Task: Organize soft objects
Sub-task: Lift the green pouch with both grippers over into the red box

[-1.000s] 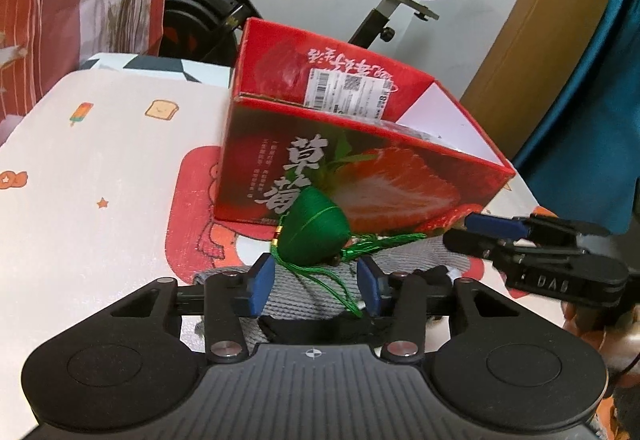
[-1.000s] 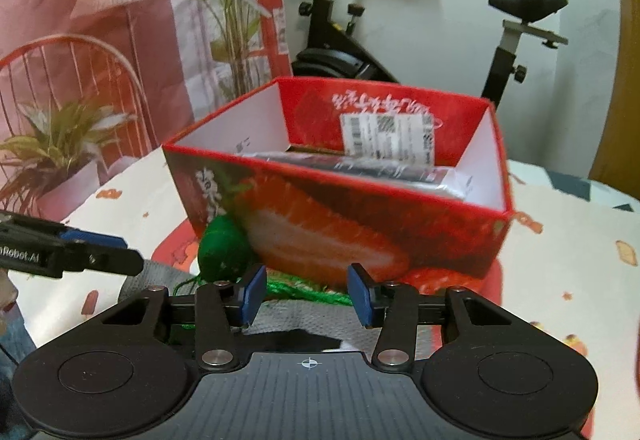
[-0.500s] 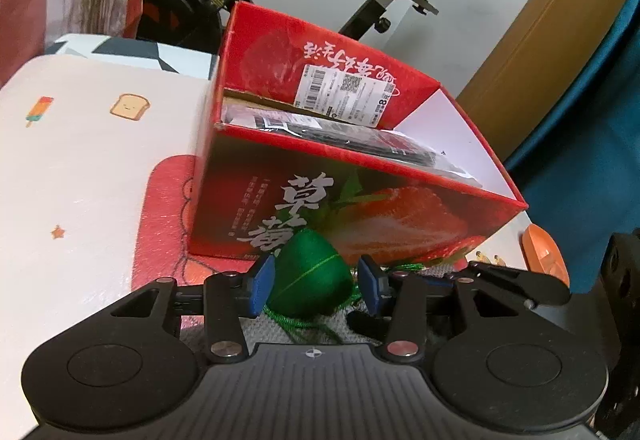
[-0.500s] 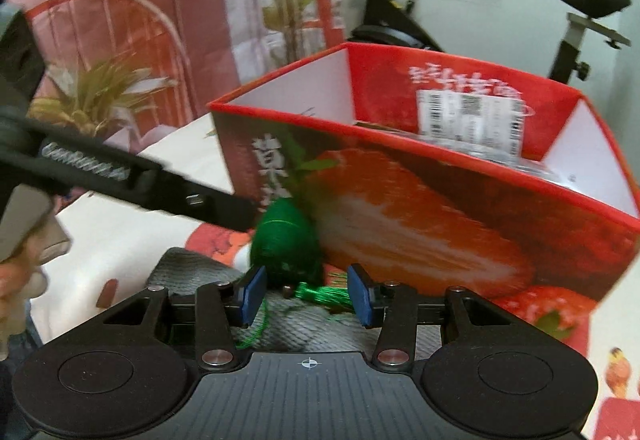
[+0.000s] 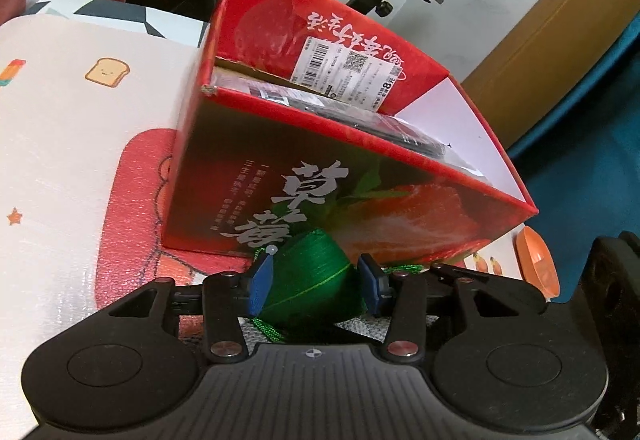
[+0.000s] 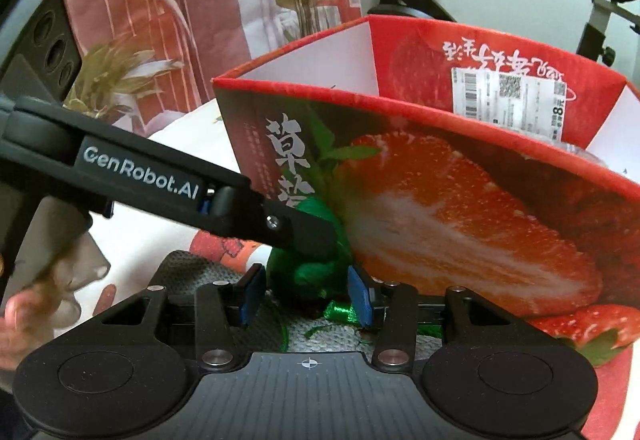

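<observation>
With the green pouch (image 5: 310,280) sitting on the counter (image 5: 80,119) against the red box (image 5: 360,175) and framed by both half-wide claws, left claw (image 5: 316,282) (better centred) should close gently, right claw (image 6: 306,294) clearing away.

Both wrist cameras look down, close, from opposite sides, sharing the red box (image 5: 360,175) (image 6: 460,199).
</observation>
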A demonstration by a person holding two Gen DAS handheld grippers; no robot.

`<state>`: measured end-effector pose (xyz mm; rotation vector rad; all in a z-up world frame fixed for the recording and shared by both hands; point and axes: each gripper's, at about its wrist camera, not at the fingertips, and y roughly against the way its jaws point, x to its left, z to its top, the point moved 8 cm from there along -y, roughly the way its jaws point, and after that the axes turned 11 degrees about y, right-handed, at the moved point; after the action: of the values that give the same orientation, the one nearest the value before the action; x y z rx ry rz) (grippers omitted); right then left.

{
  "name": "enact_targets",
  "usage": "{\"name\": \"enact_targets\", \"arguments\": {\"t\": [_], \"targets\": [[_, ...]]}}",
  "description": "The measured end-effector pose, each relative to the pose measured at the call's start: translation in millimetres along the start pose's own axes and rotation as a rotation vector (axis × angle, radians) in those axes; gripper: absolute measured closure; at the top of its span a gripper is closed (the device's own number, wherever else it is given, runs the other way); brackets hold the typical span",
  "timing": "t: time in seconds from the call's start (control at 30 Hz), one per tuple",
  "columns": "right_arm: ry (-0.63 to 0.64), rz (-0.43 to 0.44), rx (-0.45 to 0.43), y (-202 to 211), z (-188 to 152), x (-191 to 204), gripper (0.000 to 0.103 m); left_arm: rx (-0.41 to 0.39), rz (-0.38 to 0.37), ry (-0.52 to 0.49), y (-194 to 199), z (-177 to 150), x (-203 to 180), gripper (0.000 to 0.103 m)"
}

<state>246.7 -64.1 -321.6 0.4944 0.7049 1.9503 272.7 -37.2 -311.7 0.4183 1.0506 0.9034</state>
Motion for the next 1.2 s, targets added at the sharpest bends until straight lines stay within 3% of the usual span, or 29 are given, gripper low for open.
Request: {"name": "enact_targets", "arguments": {"t": [0.27,0.63,1.2], "targets": [[-0.043,-0.003,-0.039,6,0,-1,0.067,-0.024,-0.007,-0.007,11,-2,-8,0.056],[0.004,-0.028,-0.162,58,29,8,0.067,-0.144,-0.04,-0.077,66,7,-50,0.056],[0.114,-0.099,-0.376,181,100,-9,0.068,-0.34,-0.139,-0.287,136,40,-169,0.056]]}}
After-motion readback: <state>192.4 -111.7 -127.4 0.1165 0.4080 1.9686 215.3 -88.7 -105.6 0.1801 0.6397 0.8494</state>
